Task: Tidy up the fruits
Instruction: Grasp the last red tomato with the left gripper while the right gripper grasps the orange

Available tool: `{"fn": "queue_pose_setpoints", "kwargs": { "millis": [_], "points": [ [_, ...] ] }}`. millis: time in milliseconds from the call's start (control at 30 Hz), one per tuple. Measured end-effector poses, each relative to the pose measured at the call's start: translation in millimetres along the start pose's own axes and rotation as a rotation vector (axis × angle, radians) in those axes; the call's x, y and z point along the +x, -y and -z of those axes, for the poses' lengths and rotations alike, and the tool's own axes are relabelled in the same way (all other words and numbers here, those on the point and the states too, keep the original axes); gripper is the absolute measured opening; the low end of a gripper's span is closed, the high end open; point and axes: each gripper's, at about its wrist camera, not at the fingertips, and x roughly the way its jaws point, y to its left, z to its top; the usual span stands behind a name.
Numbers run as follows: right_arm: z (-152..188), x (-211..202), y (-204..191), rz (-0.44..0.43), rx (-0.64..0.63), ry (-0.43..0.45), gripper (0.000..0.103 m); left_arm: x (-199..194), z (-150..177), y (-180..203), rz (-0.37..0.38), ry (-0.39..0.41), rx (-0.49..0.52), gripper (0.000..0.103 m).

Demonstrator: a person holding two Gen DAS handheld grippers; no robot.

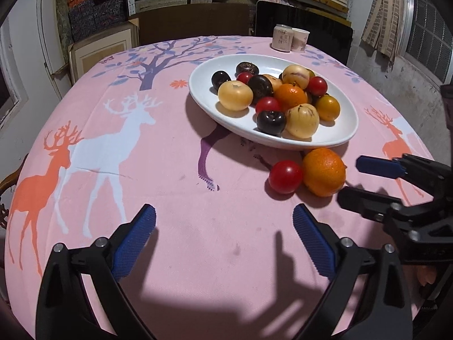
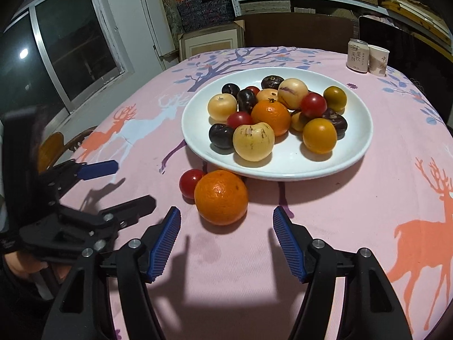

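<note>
Pink cloth printed with orange and white deer and a blue-purple tree covers the table point(image 1: 175, 170). At the left, the left hand-held gripper point(image 1: 223, 240) hangs low over bare cloth with its blue-padded fingers spread wide and nothing between them. Ahead of it and to the right, a red tomato point(image 1: 285, 176) lies on the cloth touching a loose orange point(image 1: 324, 171), both just in front of the near rim of the white plate point(image 1: 345, 113). The plate holds a heap of fruit: pale yellow ones with purple streaks, dark purple ones, small red tomatoes, another orange in the middle and some yellow-orange ones.

In the right wrist view, the right hand-held gripper point(image 2: 226, 240) sits directly behind the loose orange point(image 2: 220, 197), its jaws apart and wider than the fruit, gripping nothing; the fingertips are near the orange but not touching it. The tomato point(image 2: 192, 182) rests against the orange's left side.

Farther right, at the far edge of the table, a can point(image 2: 357, 56) stands upright just beside a paper cup point(image 2: 378, 60). Both carry Chinese characters; the writing is too small to read with any certainty, and no brand can be made out.
</note>
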Motion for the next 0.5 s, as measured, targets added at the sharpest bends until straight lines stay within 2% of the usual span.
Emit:
{"fn": "queue_pose_setpoints", "kwargs": {
  "millis": [200,267,333,500],
  "points": [
    [-4,15,-1,0.003,0.027,-0.02,0.068,-1,1,-7,-0.016,0.003,-0.023,0.096],
    [-6,21,1,-0.009,0.045,-0.028,0.061,0,0,-5,-0.02,0.002,-0.017,0.096],
    [-6,27,4,-0.058,0.068,-0.058,0.044,1,0,-3,-0.031,0.002,-0.006,0.096],
    [2,17,-3,-0.019,0.024,-0.021,0.043,6,-2,1,-0.034,-0.005,0.002,0.096]
  ]
}}
